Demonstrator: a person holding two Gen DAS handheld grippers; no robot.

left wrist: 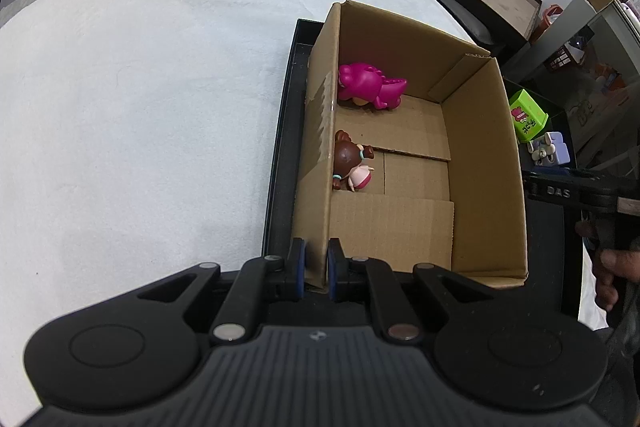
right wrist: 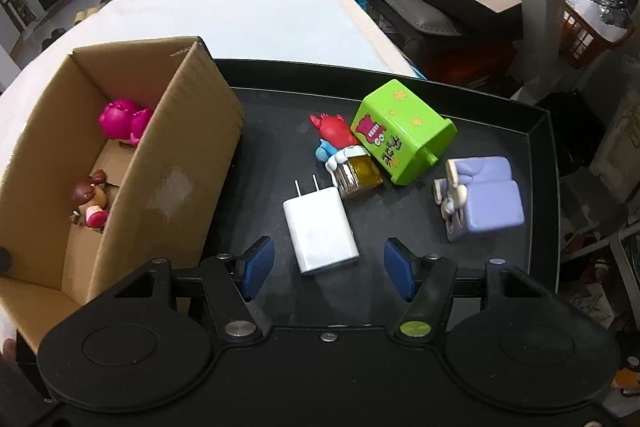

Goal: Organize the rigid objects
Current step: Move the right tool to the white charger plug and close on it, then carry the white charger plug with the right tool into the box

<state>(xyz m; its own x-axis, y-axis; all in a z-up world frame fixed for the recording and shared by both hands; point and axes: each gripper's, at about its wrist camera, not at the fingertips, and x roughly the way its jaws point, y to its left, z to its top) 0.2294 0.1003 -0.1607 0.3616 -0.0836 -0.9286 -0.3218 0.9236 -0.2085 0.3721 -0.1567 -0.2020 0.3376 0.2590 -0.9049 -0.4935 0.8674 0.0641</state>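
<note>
Right tool [right wrist: 328, 269]: jaws apart, pads gripping nothing. White charger [right wrist: 320, 229] lies flat on the black tray [right wrist: 540, 163], its near end between the pads, untouched, prongs pointing away. Beyond it: amber block [right wrist: 358, 177], red-and-blue figure [right wrist: 332, 137], green box [right wrist: 402, 137] tipped over; purple toy [right wrist: 482, 197] off to the right.

Left tool [left wrist: 316, 265]: clenched on the near wall of the cardboard box [left wrist: 484, 163]. Inside, brown-haired doll [left wrist: 352, 163], then pink figure [left wrist: 370, 87] farther back.
</note>
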